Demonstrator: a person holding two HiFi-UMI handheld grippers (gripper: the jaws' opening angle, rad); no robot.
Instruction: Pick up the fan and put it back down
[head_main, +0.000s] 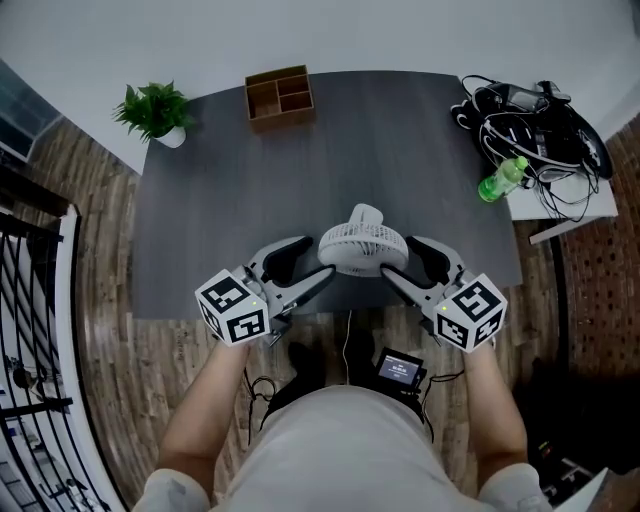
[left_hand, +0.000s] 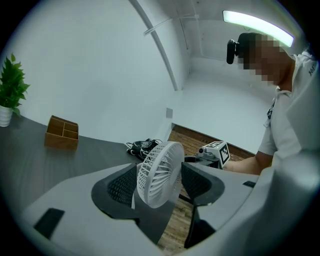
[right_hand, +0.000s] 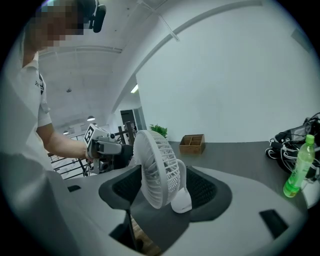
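A small white desk fan (head_main: 362, 243) stands on its base at the front edge of the dark grey table (head_main: 250, 170), grille tilted upward. My left gripper (head_main: 306, 266) reaches in from the fan's left and my right gripper (head_main: 414, 264) from its right. In the left gripper view the fan (left_hand: 161, 172) sits between the black pads (left_hand: 120, 186) of my left gripper (left_hand: 159, 194), with gaps on both sides. The right gripper view shows the same: the fan (right_hand: 155, 167) and its base lie between the spread jaws of my right gripper (right_hand: 165, 194), untouched. Both grippers are open.
At the table's far edge stand a wooden organiser box (head_main: 280, 95) and a potted plant (head_main: 155, 110). To the right, a tangle of black cables (head_main: 530, 120) and a green bottle (head_main: 503, 178) lie by a white side table (head_main: 590, 205). A black railing runs along the left.
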